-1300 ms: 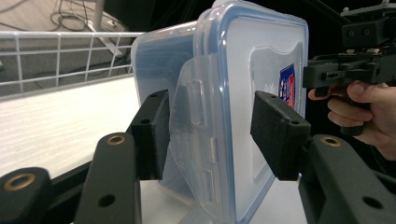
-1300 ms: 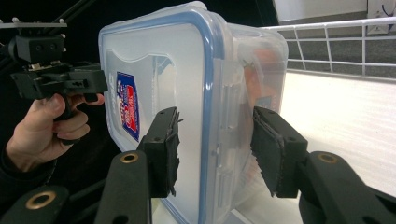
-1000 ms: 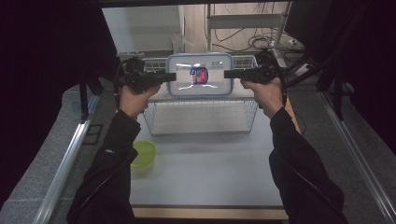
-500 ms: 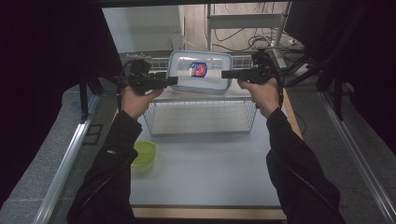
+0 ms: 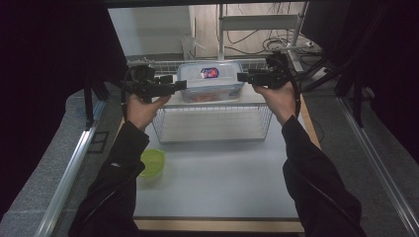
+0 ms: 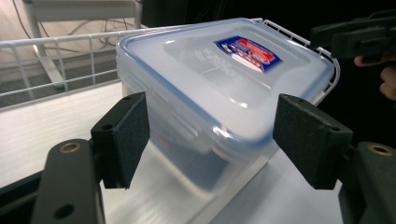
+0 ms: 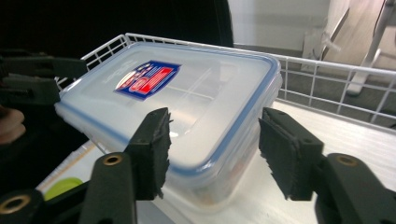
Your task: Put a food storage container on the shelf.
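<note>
High view: lidded container (image 5: 210,81) sits on wire rack (image 5: 212,123) at bench far edge; left gripper (image 5: 180,85) jaws just opened, right gripper (image 5: 242,77) spread, neither pinching. Withdraw both level, avoiding a nudge.

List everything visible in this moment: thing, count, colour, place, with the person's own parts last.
Lidded plastic box: one, clear with blue-rimmed lid and red-blue label, on the white shelf at the far side, between both tools.
Wire basket: one, white, under and around the shelf.
Small lidded tub: one, yellow-green, on the near left of the table.
Table: one, pale grey top.
Cables: several, dark, on the floor beyond.
Left tool: one, black, jaws open either side of the box's corner.
Right tool: one, black, jaws open at the opposite end.
Forearms: two, dark sleeves.
</note>
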The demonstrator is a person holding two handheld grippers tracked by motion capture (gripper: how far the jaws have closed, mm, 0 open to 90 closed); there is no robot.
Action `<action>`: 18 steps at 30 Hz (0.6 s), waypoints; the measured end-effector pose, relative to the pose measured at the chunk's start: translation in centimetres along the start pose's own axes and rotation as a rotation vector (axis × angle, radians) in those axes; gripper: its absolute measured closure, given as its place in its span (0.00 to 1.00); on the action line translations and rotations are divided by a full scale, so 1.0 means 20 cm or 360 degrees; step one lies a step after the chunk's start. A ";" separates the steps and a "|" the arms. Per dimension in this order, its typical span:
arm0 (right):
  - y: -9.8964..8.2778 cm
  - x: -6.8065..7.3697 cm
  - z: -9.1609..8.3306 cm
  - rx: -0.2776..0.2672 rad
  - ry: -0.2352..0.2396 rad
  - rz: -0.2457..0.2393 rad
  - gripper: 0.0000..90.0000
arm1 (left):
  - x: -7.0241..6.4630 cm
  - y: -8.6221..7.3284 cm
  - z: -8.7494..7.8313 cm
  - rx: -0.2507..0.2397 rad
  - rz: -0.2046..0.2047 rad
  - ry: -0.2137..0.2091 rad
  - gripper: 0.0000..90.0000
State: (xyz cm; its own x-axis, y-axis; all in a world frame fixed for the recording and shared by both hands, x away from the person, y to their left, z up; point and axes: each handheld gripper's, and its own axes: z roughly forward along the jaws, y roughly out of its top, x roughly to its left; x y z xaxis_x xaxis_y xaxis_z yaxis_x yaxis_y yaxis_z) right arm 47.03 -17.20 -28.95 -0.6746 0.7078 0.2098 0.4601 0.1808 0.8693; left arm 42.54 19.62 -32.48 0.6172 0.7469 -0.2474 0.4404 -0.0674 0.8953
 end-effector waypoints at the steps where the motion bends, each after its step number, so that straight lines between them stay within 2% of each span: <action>1: -0.01 0.01 -0.02 -0.0005 -0.0001 -0.0021 0.55 | -0.01 -0.01 -0.02 -0.0008 0.0033 0.0022 0.32; 2: -0.02 0.02 -0.04 -0.0013 0.0000 -0.0049 0.59 | -0.01 -0.01 -0.02 -0.0008 0.0033 0.0022 0.36; 3: -0.03 0.03 -0.06 -0.0019 -0.0001 -0.0064 0.64 | -0.04 -0.05 -0.06 -0.0035 0.0073 0.0041 0.39; 4: -0.03 0.03 -0.06 -0.0019 -0.0001 -0.0064 0.64 | -0.04 -0.05 -0.06 -0.0035 0.0073 0.0041 0.45; 5: -0.05 0.04 -0.07 -0.0021 0.0004 -0.0089 0.71 | -0.06 -0.07 -0.08 -0.0045 0.0087 0.0043 0.45; 7: -0.08 0.06 -0.09 -0.0003 0.0028 -0.0121 0.83 | -0.10 -0.10 -0.10 -0.0038 0.0120 0.0034 0.60; 8: -0.10 0.07 -0.09 0.0019 0.0048 -0.0137 0.90 | -0.11 -0.12 -0.10 -0.0022 0.0135 0.0044 0.71; 9: -0.14 0.09 -0.07 0.0073 0.0076 -0.0176 0.98 | -0.14 -0.14 -0.08 0.0030 0.0166 0.0059 0.87; 10: -0.14 0.09 -0.07 0.0073 0.0076 -0.0176 0.98 | -0.14 -0.14 -0.08 0.0030 0.0166 0.0059 0.93; 11: -0.17 0.11 -0.04 0.0123 0.0072 -0.0213 1.00 | -0.15 -0.15 -0.06 0.0072 0.0179 0.0055 0.96; 13: -0.19 0.12 -0.01 0.0157 0.0062 -0.0231 1.00 | -0.16 -0.15 -0.03 0.0093 0.0175 0.0043 0.98; 18: -0.20 0.12 0.04 0.0180 0.0050 -0.0228 1.00 | -0.16 -0.14 0.03 0.0110 0.0166 0.0066 0.98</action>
State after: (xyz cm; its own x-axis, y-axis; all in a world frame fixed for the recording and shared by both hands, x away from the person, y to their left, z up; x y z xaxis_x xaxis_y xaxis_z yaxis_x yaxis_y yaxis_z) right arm 44.05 -15.77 -32.32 -0.7548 0.6478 0.1029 0.4187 0.3551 0.8359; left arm 39.79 17.05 -34.44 0.6352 0.7601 -0.1373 0.4199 -0.1907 0.8873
